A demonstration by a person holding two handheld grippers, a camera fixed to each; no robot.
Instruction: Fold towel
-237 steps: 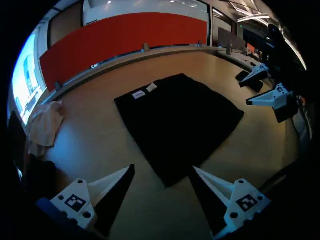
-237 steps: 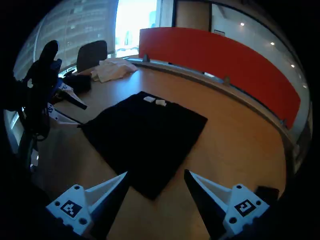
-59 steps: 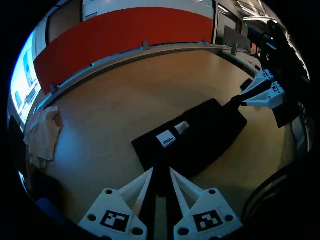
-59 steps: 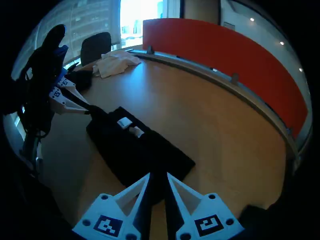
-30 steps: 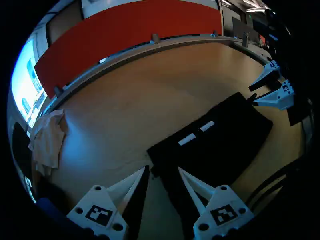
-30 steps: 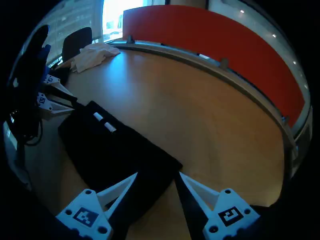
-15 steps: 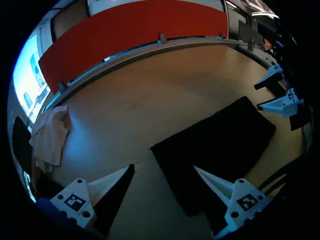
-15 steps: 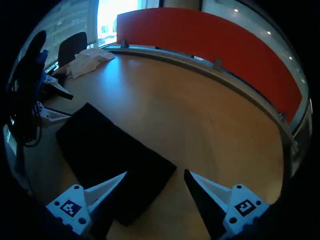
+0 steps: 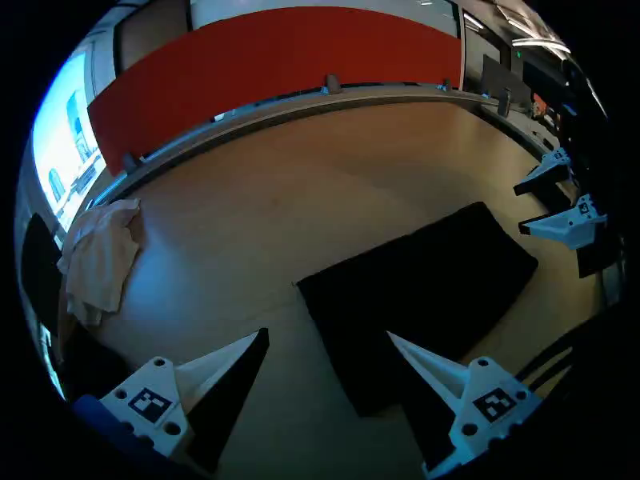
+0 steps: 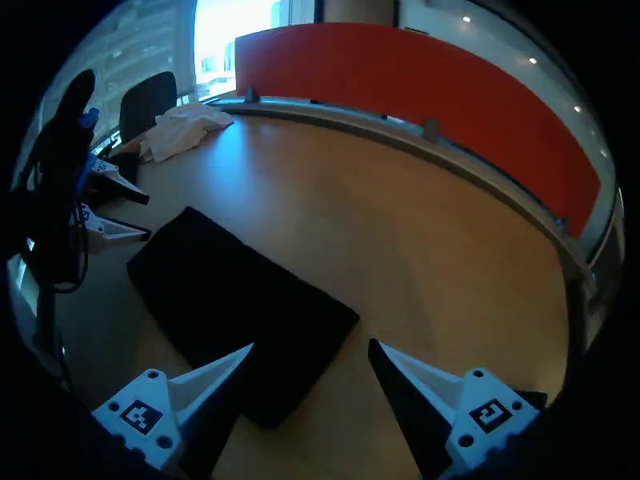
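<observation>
Left gripper [image 9: 326,334] and right gripper [image 10: 310,344] hover wide open, empty; towel [image 9: 416,288] at one o'clock. Two seconds ago both pinched it.

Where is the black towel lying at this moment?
The black towel lies flat on the wooden table, just ahead of the left gripper, right of centre in the left gripper view.

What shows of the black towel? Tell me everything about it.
The black towel is a plain dark cloth, soft and matte by its look, with no tag or pattern showing. It lies flat on the wooden table as a neat oblong with straight edges and fairly square corners, seemingly folded over. It rests on the table alone. The left gripper and the right gripper are open at its opposite short ends, and neither grips it.
</observation>
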